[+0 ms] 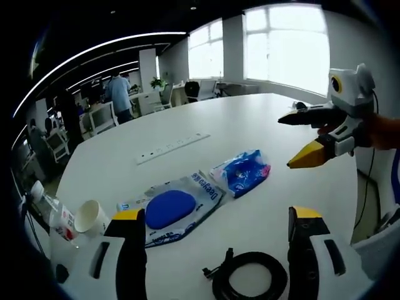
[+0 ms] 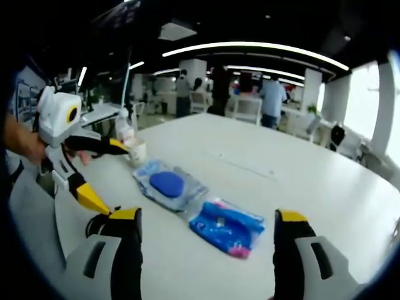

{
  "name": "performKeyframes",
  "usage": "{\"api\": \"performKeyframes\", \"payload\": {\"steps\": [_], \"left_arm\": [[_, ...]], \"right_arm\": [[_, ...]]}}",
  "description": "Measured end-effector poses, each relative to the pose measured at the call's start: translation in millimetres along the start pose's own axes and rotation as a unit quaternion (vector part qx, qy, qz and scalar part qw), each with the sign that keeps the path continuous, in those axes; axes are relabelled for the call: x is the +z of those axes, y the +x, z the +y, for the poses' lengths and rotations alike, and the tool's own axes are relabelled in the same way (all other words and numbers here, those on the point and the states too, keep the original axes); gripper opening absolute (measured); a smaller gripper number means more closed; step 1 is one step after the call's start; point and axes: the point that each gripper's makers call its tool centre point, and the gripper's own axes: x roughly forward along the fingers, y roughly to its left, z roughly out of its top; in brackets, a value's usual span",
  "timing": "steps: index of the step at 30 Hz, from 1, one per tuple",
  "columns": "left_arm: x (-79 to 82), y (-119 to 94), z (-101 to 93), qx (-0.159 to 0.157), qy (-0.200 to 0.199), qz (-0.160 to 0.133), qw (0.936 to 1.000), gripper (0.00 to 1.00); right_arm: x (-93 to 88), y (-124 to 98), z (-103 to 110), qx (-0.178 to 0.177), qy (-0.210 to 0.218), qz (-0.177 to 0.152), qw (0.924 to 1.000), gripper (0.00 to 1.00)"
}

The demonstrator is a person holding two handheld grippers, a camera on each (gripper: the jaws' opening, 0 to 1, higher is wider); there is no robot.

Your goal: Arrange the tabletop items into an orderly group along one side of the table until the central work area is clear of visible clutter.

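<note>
My left gripper (image 1: 215, 225) and right gripper (image 2: 206, 228) are hanging released; blue-pad packet (image 1: 178, 206), wipes pack (image 1: 242, 170) lying beyond, black cable (image 1: 249, 278) cut off between fingers.

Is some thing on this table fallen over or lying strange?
Yes. The paper cup lies on its side near the table edge, beside the clear packet with the blue pad. Nothing appears spilled from it.

Both views face across the table (image 1: 262, 125), sharing its pouches (image 2: 228, 228).
</note>
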Motion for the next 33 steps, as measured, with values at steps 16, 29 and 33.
{"api": "performKeyframes", "payload": {"steps": [16, 29, 33], "left_arm": [[-2.5, -13.2, -5.9, -0.007, 0.006, -0.004, 1.0, 0.89], [-14.0, -21.7, -4.5, -0.008, 0.007, 0.005, 0.9999, 0.84], [-17.3, -23.5, -3.8, -0.007, 0.005, 0.008, 0.9999, 0.83]], "right_arm": [[-0.3, -0.5, 17.2, 0.016, -0.003, -0.001, 0.9999, 0.74], [-5.8, 1.5, 38.2, 0.037, -0.006, 0.004, 0.9993, 0.63], [-7.3, 1.6, 43.2, 0.04, -0.014, 0.003, 0.9991, 0.59]]}}
